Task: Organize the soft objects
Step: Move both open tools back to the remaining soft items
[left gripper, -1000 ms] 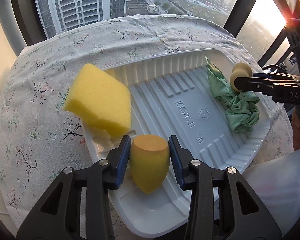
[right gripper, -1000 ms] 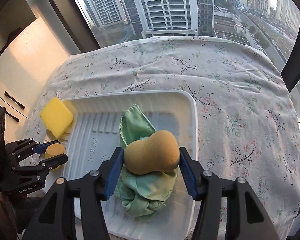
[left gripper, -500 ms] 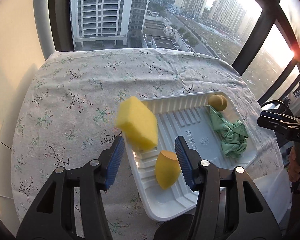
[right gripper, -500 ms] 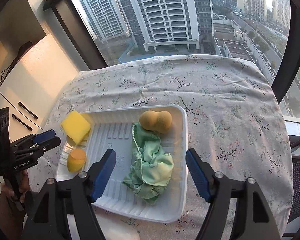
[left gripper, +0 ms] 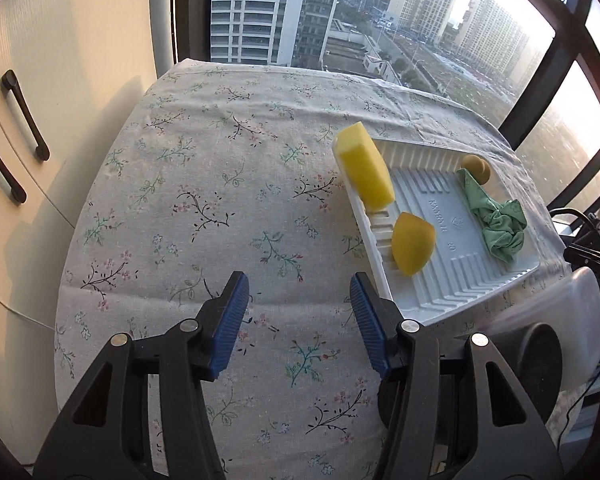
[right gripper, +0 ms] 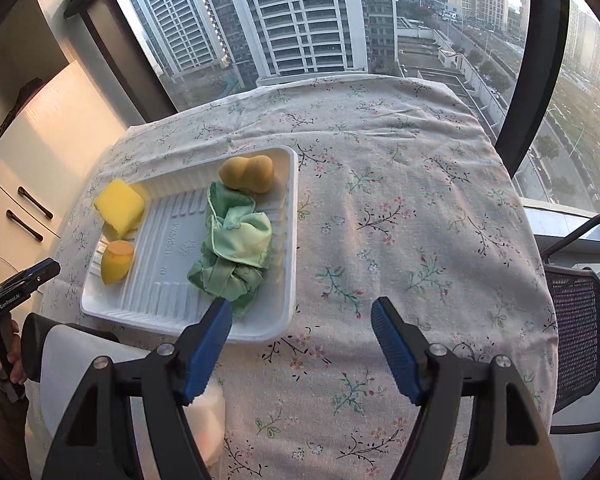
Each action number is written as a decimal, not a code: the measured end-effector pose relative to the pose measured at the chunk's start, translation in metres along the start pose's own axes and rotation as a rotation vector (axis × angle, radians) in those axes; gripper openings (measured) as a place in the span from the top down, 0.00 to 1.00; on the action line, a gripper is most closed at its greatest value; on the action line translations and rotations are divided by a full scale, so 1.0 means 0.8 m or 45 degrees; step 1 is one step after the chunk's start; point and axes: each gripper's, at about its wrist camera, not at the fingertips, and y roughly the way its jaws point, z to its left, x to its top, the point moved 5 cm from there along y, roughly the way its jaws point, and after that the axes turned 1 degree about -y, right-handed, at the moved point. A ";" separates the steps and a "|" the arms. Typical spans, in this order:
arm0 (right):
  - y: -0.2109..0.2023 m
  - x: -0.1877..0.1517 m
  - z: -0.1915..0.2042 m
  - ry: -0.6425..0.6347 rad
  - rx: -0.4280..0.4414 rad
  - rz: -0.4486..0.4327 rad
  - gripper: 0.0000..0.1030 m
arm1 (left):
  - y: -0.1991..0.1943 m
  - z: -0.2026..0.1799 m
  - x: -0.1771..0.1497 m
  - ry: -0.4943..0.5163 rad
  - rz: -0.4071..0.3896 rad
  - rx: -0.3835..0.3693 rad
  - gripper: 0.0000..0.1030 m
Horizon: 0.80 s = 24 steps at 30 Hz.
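Note:
A white ribbed tray (right gripper: 276,322) (left gripper: 480,296) lies on the floral tablecloth. It holds a crumpled green cloth (right gripper: 234,252) (left gripper: 498,222), a tan peanut-shaped sponge (right gripper: 247,174) (left gripper: 476,168) at its far end, and an orange egg-shaped sponge (right gripper: 116,261) (left gripper: 413,248). A yellow block sponge (right gripper: 119,207) (left gripper: 366,170) leans on the tray's rim. My left gripper (left gripper: 298,322) is open and empty over the cloth, left of the tray. My right gripper (right gripper: 302,344) is open and empty near the tray's near right corner.
The floral tablecloth (left gripper: 204,200) covers a round table by large windows. A cabinet with dark handles (left gripper: 24,116) stands to the left. A mesh chair (right gripper: 580,312) is at the right. A translucent plastic container (left gripper: 548,320) sits near the table's front edge.
Both grippers opened, let go of the orange egg sponge and the tan sponge into the tray, and pulled back and away from the tray.

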 end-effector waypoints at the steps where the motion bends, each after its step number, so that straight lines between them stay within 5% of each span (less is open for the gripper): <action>1: -0.002 -0.009 -0.003 0.002 -0.004 0.004 0.28 | -0.002 0.004 -0.008 -0.006 0.004 0.004 0.51; 11: -0.026 -0.102 -0.008 -0.032 -0.049 0.066 0.28 | -0.030 0.024 -0.094 0.013 0.027 0.012 0.51; 24: -0.066 -0.218 0.031 -0.074 0.022 0.064 0.28 | -0.068 -0.012 -0.193 0.174 0.050 -0.037 0.51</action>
